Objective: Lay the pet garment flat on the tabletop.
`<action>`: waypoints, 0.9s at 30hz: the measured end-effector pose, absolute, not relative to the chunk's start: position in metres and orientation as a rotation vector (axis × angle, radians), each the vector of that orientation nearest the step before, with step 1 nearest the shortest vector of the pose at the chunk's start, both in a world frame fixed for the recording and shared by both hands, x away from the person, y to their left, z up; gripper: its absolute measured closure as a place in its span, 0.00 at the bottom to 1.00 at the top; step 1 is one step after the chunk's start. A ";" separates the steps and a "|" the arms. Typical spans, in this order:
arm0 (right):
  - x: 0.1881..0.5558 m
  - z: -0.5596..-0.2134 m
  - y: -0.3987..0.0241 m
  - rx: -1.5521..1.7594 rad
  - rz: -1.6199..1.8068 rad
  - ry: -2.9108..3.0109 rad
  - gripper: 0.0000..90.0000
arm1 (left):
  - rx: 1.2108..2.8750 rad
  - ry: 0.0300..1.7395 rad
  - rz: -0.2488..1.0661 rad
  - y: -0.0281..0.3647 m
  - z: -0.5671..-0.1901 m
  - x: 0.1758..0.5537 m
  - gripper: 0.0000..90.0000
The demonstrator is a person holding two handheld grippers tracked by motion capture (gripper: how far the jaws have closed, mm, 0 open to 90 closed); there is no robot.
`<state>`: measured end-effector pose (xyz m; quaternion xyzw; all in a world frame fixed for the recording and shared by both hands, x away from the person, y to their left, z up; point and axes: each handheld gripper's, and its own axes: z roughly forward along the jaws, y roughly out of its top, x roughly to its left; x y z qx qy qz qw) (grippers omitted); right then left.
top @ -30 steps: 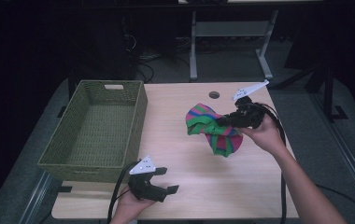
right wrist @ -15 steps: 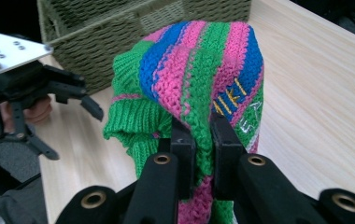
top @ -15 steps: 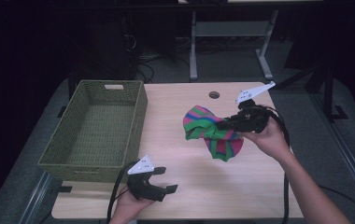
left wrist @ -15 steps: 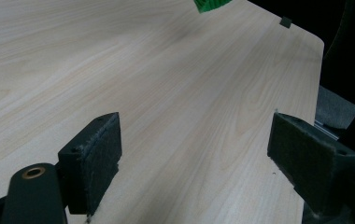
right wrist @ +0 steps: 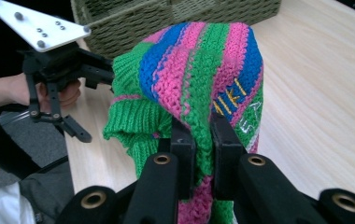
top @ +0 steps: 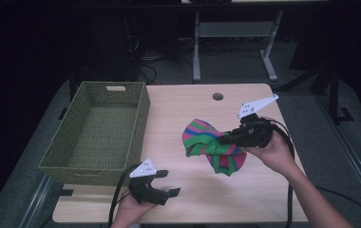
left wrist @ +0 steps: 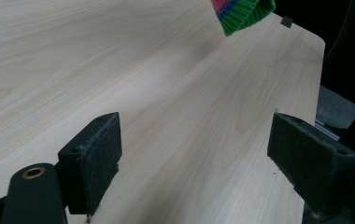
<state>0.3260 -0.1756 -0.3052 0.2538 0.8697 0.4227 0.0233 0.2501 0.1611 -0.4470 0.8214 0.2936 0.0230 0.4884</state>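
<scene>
**Right tool holds the knitted cloth above the tabletop**

We see the right tool (top: 227, 138) with its two jaws closed on a fold of the striped knitted cloth (top: 213, 145), which is pink, green and blue. In the right gripper view the jaws pinch only a narrow ridge of the knit, and the rest of the cloth bulges above them and hangs down on both sides of them. The cloth seems lifted clear of the tabletop (top: 188, 109), though from the high view we cannot tell whether its lowest edge touches the wood.

The left tool (top: 165, 182) rests low, well apart from the right tool, with its jaws wide open and nothing between them. In its own view one green corner of the cloth shows far ahead of its jaws. The woven basket (top: 98, 130) stands beyond the left tool and is empty.

We judge that the cloth is light, soft and quite limp. It will sag, stretch and swing from any single hold, but it is not fragile and not slippery, because the rough knit catches well on the pads. A good hold is a thick fold or the ribbed green edge, taken deep between the jaws; a thin pinch of a few loops may pull out.
</scene>
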 end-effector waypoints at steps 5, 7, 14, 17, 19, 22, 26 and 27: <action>0.318 -0.310 -0.170 0.783 1.313 2.706 0.91 | 1.994 0.716 0.054 0.162 -0.447 0.250 0.19; 0.316 -0.313 -0.168 0.784 1.313 2.715 0.91 | 1.993 0.714 0.054 0.162 -0.447 0.249 0.19; 0.312 -0.327 -0.159 0.783 1.323 2.758 0.91 | 1.997 0.709 0.052 0.162 -0.447 0.249 0.19; 0.314 -0.334 -0.156 0.788 1.317 2.768 0.91 | 1.996 0.708 0.051 0.162 -0.447 0.248 0.19; 0.316 -0.340 -0.155 0.805 1.309 2.781 0.91 | 1.997 0.707 0.052 0.162 -0.447 0.248 0.19; 0.323 -0.356 -0.153 0.855 1.310 2.802 0.91 | 1.998 0.706 0.052 0.163 -0.446 0.248 0.19; 0.328 -0.369 -0.152 0.895 1.309 2.812 0.91 | 1.995 0.709 0.051 0.163 -0.446 0.248 0.19; 0.328 -0.369 -0.152 0.895 1.309 2.812 0.91 | 1.996 0.707 0.052 0.164 -0.446 0.248 0.19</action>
